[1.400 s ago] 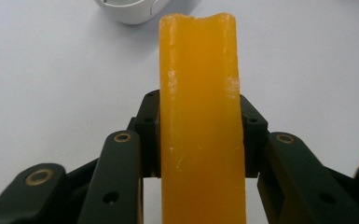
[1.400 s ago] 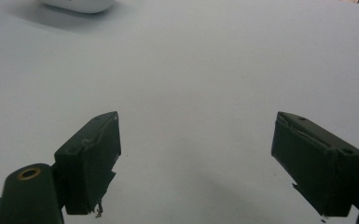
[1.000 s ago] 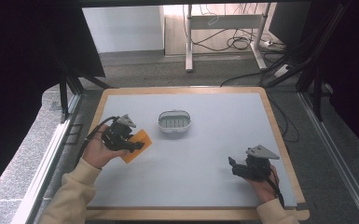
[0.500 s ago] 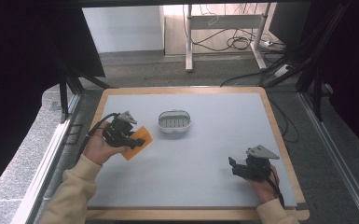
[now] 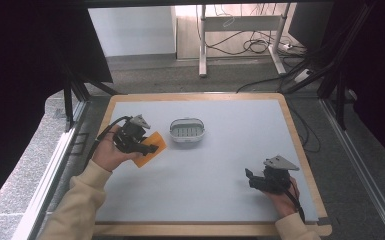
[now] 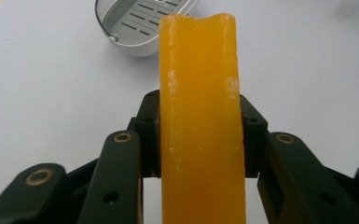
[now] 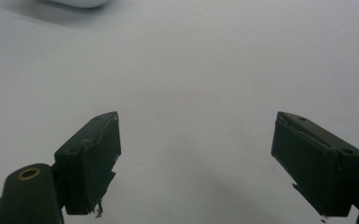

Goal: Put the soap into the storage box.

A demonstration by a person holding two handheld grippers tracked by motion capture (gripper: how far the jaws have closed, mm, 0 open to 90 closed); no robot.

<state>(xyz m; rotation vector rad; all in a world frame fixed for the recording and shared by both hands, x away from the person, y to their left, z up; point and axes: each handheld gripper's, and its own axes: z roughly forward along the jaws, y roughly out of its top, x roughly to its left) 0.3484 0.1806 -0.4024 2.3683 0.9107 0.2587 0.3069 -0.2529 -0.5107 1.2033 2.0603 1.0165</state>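
Edging slightly nearer the soap dish (image 5: 187,130), the left tool (image 5: 139,145) stays clamped across the orange soap bar (image 6: 199,116) (stiff, probably slippery, best gripped mid-length), while the right tool (image 5: 258,181) rests apart, empty, well right of the dish on the counter (image 5: 220,165).

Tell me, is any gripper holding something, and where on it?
The left gripper holds the orange soap bar, jaws pressed on its two broad faces partway along it. The right gripper is open, holding nothing.
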